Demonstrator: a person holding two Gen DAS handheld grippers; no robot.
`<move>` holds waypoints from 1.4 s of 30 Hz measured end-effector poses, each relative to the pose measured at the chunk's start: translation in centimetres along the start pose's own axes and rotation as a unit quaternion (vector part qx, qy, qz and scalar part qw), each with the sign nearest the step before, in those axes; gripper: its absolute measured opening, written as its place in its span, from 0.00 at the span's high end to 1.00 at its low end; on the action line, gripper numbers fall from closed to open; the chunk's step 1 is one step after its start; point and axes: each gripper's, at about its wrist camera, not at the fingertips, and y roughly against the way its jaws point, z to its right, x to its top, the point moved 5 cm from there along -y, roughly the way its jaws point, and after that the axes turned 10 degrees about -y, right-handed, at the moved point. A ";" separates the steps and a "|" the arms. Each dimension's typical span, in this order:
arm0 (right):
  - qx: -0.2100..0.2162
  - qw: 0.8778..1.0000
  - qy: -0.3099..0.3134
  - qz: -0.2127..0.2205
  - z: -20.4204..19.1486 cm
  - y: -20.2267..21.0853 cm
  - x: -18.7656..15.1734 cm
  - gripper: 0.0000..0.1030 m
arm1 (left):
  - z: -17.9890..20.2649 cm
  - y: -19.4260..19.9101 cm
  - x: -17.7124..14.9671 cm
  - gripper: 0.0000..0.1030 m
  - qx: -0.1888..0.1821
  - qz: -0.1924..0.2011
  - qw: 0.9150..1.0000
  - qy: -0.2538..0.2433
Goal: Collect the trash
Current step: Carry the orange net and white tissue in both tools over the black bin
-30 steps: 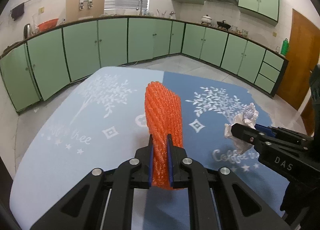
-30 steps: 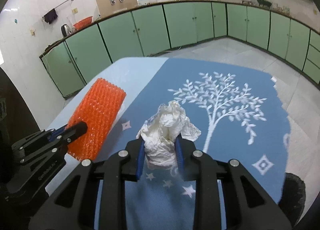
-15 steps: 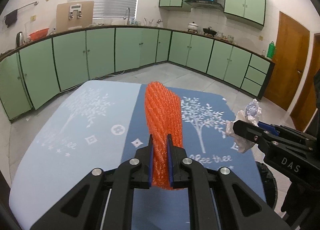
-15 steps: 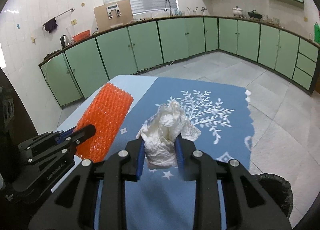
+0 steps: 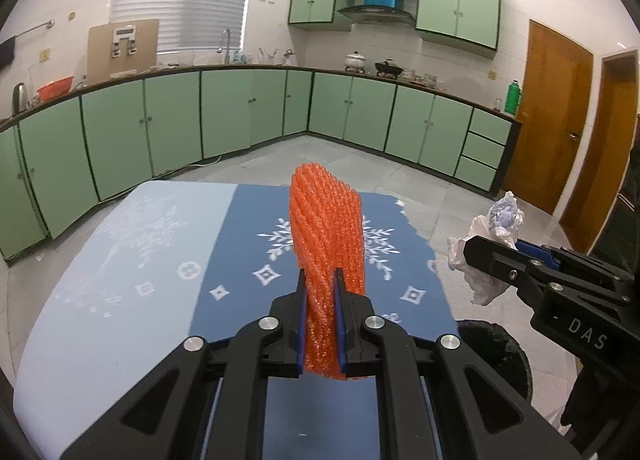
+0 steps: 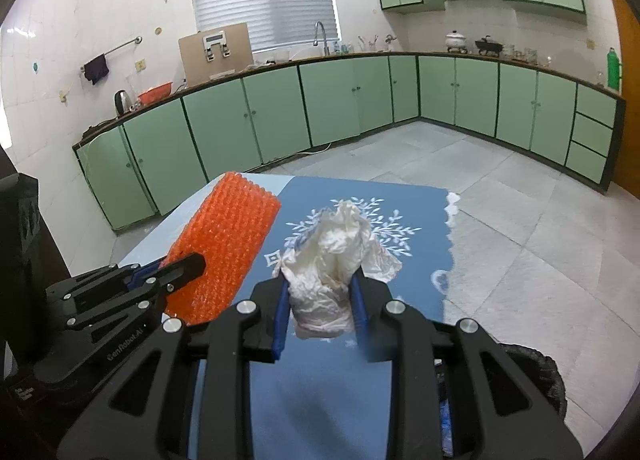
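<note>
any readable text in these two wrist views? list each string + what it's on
"DAS" – white letters on the right gripper body, left wrist view.
"GenRobot.AI" – on the left gripper body, right wrist view.
A smaller label lower on that gripper's body: too blurred to read.
Script on the pale part of the tablecloth: too faint to read.
</note>
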 end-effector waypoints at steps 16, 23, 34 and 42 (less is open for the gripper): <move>-0.049 0.998 -0.029 0.035 6.3 6.0 -0.8 0.75 | 8.5 0.6 1.2 0.89 -0.061 0.012 0.997 -0.049; -0.084 0.994 -0.050 0.042 10.2 8.4 -2.2 0.75 | 13.5 0.5 1.0 0.89 -0.098 0.009 0.992 -0.076; -0.136 0.986 -0.085 0.050 16.2 11.5 -4.8 0.75 | 20.8 -0.2 -0.1 0.89 -0.149 0.002 0.982 -0.114; -0.166 0.979 -0.113 0.039 20.0 12.0 -7.0 0.75 | 24.3 -1.7 -1.1 0.89 -0.174 -0.017 0.975 -0.139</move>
